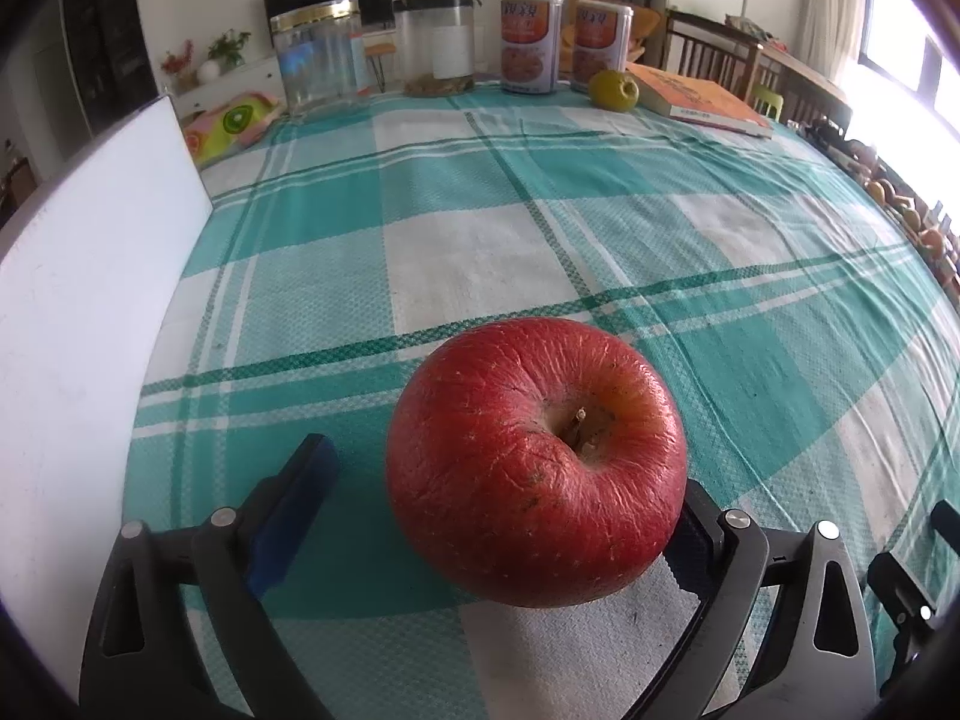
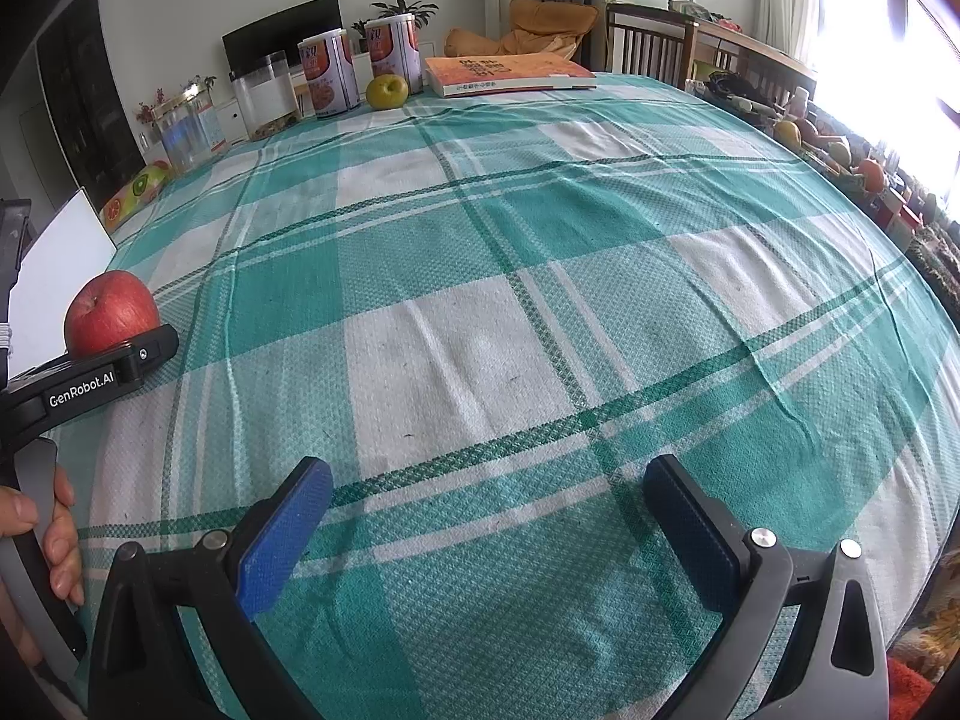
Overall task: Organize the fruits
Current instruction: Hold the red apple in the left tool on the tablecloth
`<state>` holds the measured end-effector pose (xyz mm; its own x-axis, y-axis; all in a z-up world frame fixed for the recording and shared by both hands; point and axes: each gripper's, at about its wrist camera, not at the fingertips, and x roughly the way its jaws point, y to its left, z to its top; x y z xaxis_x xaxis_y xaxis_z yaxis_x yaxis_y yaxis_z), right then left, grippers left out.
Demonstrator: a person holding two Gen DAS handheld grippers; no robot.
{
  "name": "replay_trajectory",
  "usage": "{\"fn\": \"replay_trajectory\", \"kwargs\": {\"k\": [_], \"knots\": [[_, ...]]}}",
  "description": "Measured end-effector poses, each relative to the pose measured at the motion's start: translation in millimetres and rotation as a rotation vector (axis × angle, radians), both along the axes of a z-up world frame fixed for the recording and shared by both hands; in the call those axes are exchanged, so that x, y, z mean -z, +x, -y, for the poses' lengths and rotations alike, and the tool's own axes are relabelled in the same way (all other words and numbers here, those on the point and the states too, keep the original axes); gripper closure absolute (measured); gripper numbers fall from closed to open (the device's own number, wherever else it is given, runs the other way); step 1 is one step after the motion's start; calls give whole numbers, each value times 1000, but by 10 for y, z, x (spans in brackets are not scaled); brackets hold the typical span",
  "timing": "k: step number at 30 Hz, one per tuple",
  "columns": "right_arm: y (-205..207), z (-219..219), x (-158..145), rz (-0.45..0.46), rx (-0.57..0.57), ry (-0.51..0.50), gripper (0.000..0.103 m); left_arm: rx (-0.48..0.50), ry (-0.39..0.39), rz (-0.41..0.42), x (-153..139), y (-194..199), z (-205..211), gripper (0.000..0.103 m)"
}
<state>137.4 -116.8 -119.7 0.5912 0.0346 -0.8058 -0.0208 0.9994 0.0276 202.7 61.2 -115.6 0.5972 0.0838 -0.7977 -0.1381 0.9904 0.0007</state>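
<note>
A wrinkled red apple (image 1: pixel 536 461) rests on the checked tablecloth between the fingers of my left gripper (image 1: pixel 504 516). The jaws stand open: the left pad (image 1: pixel 294 516) is clear of the apple, and the right finger is against or very near its side, partly hidden. The apple also shows in the right wrist view (image 2: pixel 111 311) at far left, beside the left gripper. A green-yellow fruit (image 1: pixel 613 90) sits at the table's far edge, also in the right wrist view (image 2: pixel 387 91). My right gripper (image 2: pixel 486 516) is open and empty above the cloth.
A white board (image 1: pixel 78 324) stands along the left. At the far edge stand a clear jar (image 1: pixel 318 57), a second jar (image 1: pixel 438 48), two orange tins (image 1: pixel 531 42) and an orange book (image 1: pixel 696 97). More fruit lies beyond the right table edge (image 2: pixel 840 150).
</note>
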Motion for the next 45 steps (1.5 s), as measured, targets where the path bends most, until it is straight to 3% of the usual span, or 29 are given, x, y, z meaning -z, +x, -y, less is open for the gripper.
{"fn": "replay_trajectory", "kwargs": {"k": [45], "knots": [[15,-29,9,-8,-3,-22,0,-1,0,-1,-1,15,-8,4]]}}
